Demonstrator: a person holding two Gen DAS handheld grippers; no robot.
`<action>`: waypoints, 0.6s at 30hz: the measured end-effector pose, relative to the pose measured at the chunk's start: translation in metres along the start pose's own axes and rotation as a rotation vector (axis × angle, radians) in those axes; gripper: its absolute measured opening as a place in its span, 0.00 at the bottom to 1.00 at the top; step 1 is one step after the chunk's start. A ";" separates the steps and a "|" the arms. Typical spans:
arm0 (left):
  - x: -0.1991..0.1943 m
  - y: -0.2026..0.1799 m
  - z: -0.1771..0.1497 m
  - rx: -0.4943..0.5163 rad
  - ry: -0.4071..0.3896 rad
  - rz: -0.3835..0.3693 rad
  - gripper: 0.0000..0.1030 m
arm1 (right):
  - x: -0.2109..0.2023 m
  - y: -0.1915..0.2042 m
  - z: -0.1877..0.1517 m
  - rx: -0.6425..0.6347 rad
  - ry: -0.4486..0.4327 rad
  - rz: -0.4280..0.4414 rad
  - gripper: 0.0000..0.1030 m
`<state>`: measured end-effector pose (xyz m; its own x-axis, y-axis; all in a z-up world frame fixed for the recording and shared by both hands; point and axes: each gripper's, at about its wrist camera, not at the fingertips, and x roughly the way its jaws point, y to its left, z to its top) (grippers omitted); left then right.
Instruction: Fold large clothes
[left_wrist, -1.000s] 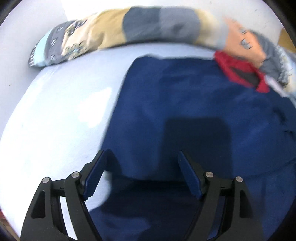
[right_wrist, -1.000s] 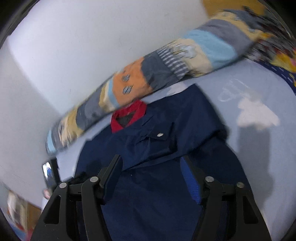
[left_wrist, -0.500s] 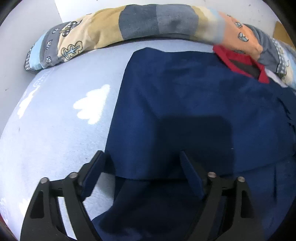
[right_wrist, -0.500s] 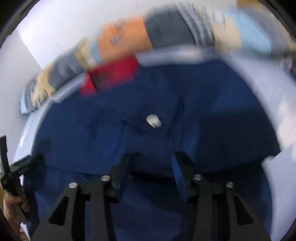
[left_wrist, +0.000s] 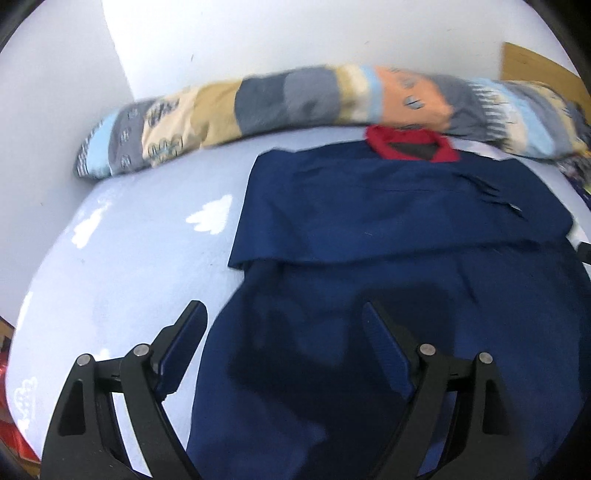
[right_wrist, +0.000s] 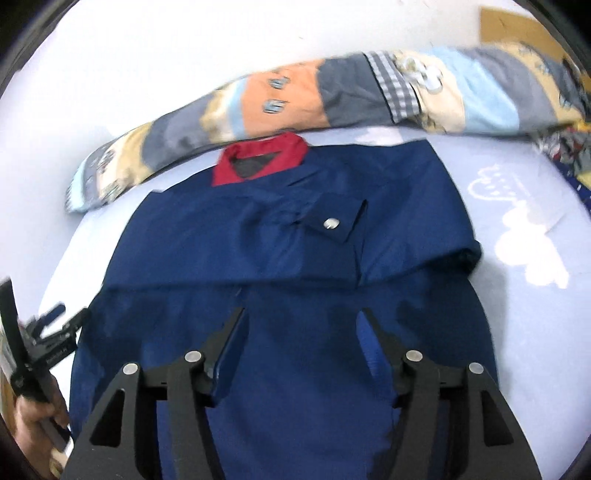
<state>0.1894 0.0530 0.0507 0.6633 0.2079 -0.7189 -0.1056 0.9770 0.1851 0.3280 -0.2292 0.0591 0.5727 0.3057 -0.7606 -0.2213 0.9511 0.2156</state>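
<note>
Left wrist view shows my left gripper (left_wrist: 282, 328) spread wide and holding nothing, hovering over the lower left part of the navy jacket (left_wrist: 388, 206), which lies on the pale blue bed sheet (left_wrist: 140, 251) with its red collar (left_wrist: 410, 142) against the patchwork bolster (left_wrist: 288, 99). My right gripper (right_wrist: 303, 328) also gapes empty above the jacket's lower half, below the snap button (right_wrist: 331, 223).

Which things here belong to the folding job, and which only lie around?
For the job: blue jacket, left gripper, right gripper.
Lying about: long patchwork pillow, bed sheet, cardboard.
</note>
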 end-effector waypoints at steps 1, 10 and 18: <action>-0.019 -0.002 -0.012 0.005 -0.023 -0.011 0.84 | -0.010 0.007 -0.008 -0.022 -0.002 -0.004 0.62; -0.072 0.036 -0.101 -0.138 0.048 -0.120 0.84 | -0.100 -0.007 -0.109 -0.026 -0.059 -0.014 0.67; -0.023 0.077 -0.152 -0.283 0.292 -0.106 0.84 | -0.119 -0.086 -0.151 0.164 -0.031 -0.042 0.66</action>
<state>0.0535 0.1308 -0.0206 0.4480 0.0701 -0.8913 -0.2747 0.9595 -0.0626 0.1594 -0.3542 0.0385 0.6033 0.2646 -0.7524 -0.0664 0.9568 0.2832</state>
